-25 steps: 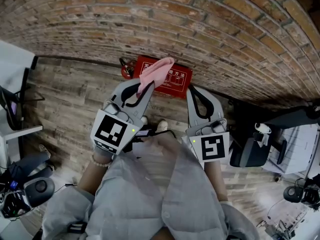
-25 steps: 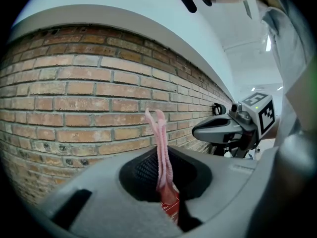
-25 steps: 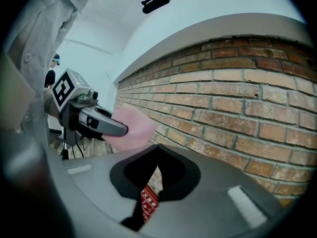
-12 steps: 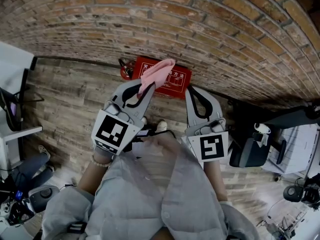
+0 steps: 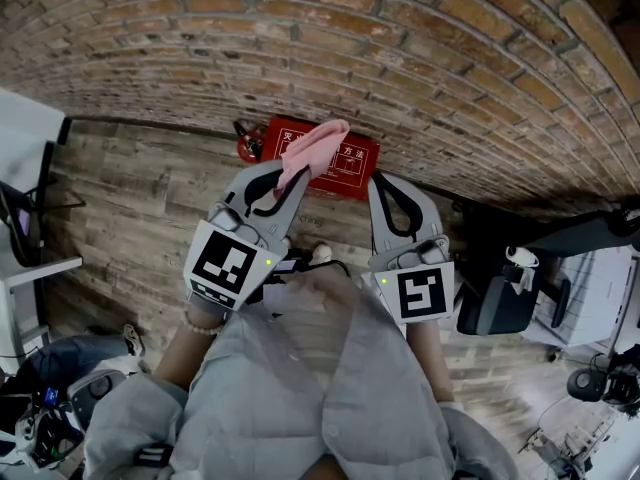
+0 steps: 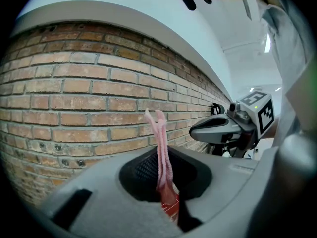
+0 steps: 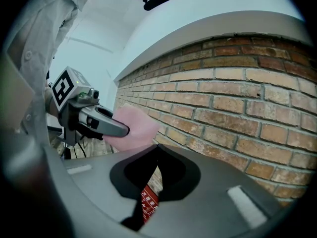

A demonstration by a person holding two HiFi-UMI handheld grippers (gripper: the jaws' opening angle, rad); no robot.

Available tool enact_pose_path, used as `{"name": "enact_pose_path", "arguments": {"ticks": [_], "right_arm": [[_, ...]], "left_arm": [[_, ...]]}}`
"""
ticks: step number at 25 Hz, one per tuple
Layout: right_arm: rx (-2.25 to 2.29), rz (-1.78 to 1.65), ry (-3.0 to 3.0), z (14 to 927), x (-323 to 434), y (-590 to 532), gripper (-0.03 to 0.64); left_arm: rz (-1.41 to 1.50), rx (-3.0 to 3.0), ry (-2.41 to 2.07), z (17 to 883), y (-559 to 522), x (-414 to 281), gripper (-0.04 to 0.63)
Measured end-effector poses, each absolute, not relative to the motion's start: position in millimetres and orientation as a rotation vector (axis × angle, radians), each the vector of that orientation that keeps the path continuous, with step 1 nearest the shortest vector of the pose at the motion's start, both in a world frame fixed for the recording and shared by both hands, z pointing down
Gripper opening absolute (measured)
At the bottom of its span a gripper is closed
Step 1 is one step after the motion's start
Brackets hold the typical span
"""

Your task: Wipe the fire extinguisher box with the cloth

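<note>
The red fire extinguisher box stands on the wood floor against the brick wall. A pink cloth is pinched in my left gripper, which is shut on it and holds it above the box's left part. In the left gripper view the cloth stands up as a thin folded edge between the jaws, with a bit of red box below. My right gripper is shut and holds nothing, just right of the box; a slice of the box shows through its jaws, and the cloth at its left.
A brick wall rises right behind the box. A red extinguisher stands at the box's left end. A desk and a chair base are at far left, an office chair and white equipment at right.
The view has shifted slightly; both grippers and the cloth keep nearly the same place over the box. At lower left, a wheeled object on the floor has moved.
</note>
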State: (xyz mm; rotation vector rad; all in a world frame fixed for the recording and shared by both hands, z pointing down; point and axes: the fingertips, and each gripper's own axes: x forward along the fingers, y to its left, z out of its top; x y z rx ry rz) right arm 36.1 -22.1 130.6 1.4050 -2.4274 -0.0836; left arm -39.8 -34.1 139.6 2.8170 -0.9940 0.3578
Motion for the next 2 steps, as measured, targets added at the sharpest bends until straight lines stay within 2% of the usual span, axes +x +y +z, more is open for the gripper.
{"name": "enact_pose_path", "arguments": {"ticks": [2], "right_arm": [[1.403, -0.084, -2.426, 130.5, 35.4, -22.6, 0.006]], "left_arm": [[0.363, 2.821, -0.992, 139.6, -34.8, -40.5, 0.012]]}}
